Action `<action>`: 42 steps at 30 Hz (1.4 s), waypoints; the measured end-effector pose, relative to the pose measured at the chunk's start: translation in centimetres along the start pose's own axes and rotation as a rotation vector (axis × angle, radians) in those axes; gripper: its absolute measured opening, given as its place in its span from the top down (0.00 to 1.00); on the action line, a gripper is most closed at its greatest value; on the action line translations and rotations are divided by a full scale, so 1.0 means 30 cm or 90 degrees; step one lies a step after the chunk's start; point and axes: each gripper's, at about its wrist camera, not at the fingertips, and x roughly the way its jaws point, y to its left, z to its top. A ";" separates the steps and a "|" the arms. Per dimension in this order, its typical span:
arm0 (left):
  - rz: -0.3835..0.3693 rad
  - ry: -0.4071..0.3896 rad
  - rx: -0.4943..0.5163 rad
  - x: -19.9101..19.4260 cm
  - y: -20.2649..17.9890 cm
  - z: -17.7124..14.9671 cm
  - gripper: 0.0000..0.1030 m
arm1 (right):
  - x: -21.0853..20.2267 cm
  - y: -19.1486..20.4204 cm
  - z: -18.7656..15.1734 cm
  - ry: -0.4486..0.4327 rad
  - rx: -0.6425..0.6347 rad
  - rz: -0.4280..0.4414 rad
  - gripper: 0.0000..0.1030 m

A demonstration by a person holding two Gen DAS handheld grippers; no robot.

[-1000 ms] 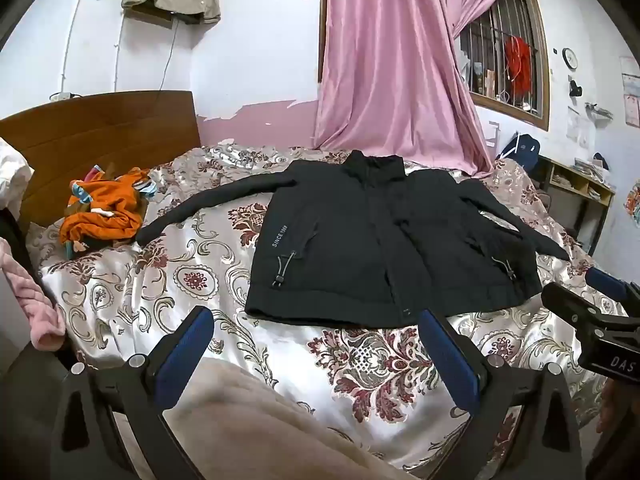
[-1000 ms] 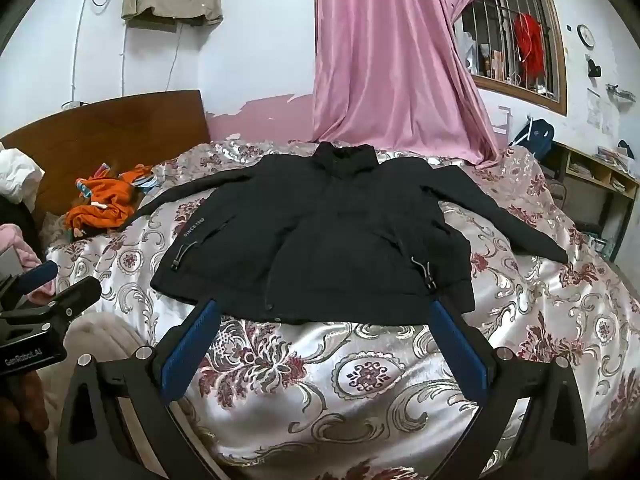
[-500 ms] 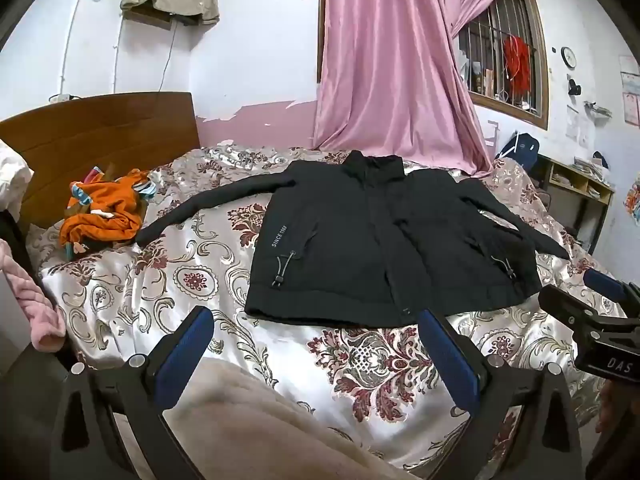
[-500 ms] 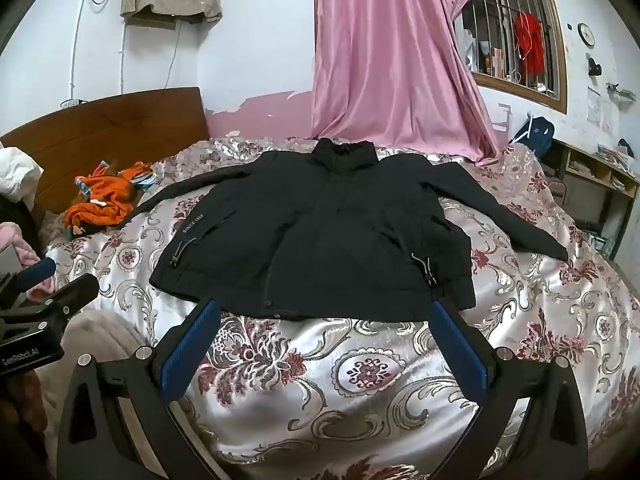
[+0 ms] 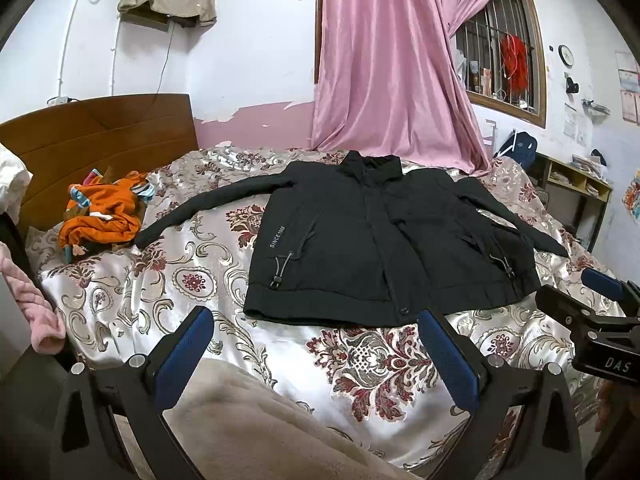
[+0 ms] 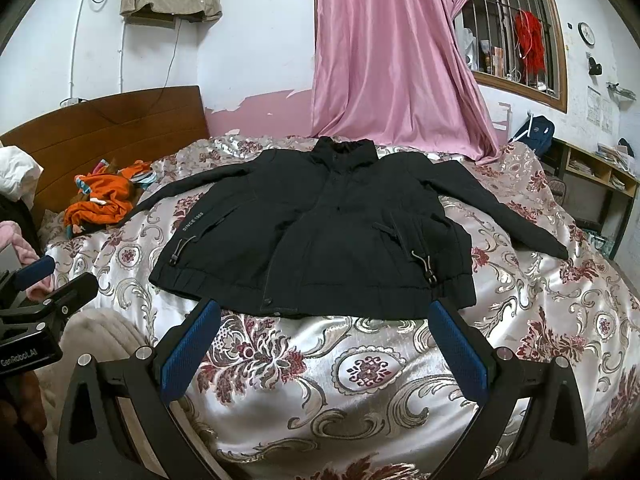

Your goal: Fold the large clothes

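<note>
A black jacket lies flat and face up on the bed, collar toward the far wall and both sleeves spread out to the sides. My left gripper hovers open just short of its hem, nothing between the blue pads. My right gripper is also open and empty, close to the hem on the jacket's right half. Each gripper shows at the edge of the other's view: the right gripper and the left gripper.
The bed has a shiny floral cover. An orange garment heap lies at the left by the wooden headboard. A beige blanket is under my left gripper. A pink curtain hangs behind; shelves stand at the right.
The right wrist view has crept slightly toward the jacket. The left gripper has barely moved, and both stay open.
</note>
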 end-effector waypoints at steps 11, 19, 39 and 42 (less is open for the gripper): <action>0.000 0.000 0.001 0.001 0.001 0.000 0.00 | 0.000 0.006 -0.010 0.000 -0.004 0.002 0.01; 0.001 -0.001 0.002 0.001 0.000 0.000 0.00 | 0.001 0.004 -0.009 0.000 -0.004 0.003 0.01; 0.002 -0.001 0.004 0.000 -0.001 0.000 0.00 | -0.009 0.008 0.000 0.002 -0.004 0.008 0.01; 0.002 -0.001 0.004 0.000 -0.001 0.000 0.00 | -0.009 0.008 0.000 0.002 -0.004 0.007 0.01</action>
